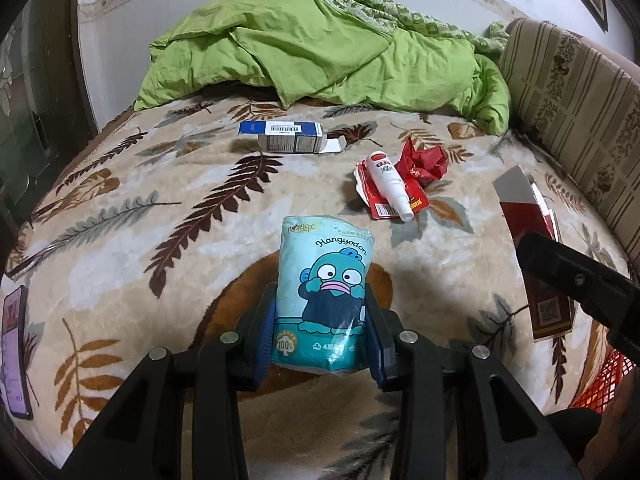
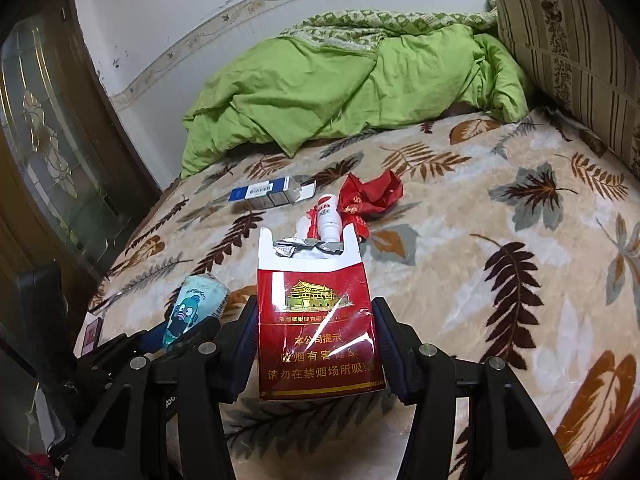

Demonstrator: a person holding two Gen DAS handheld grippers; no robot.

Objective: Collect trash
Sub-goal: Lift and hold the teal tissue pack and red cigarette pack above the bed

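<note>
My left gripper (image 1: 320,320) is shut on a teal tissue pack (image 1: 324,284) with a cartoon fish, held above the leaf-patterned blanket. My right gripper (image 2: 316,332) is shut on a red cigarette pack (image 2: 318,328) with its lid open. That pack also shows at the right of the left wrist view (image 1: 536,264), and the tissue pack shows at the left of the right wrist view (image 2: 192,308). On the bed lie a blue and white carton (image 1: 286,136), a white bottle (image 1: 390,184) and crumpled red wrappers (image 1: 424,164).
A green quilt (image 1: 320,48) is heaped at the bed's far end. A striped headboard cushion (image 1: 580,112) runs along the right. A phone (image 1: 14,344) lies at the left edge of the bed. An orange mesh basket (image 1: 604,380) shows at lower right.
</note>
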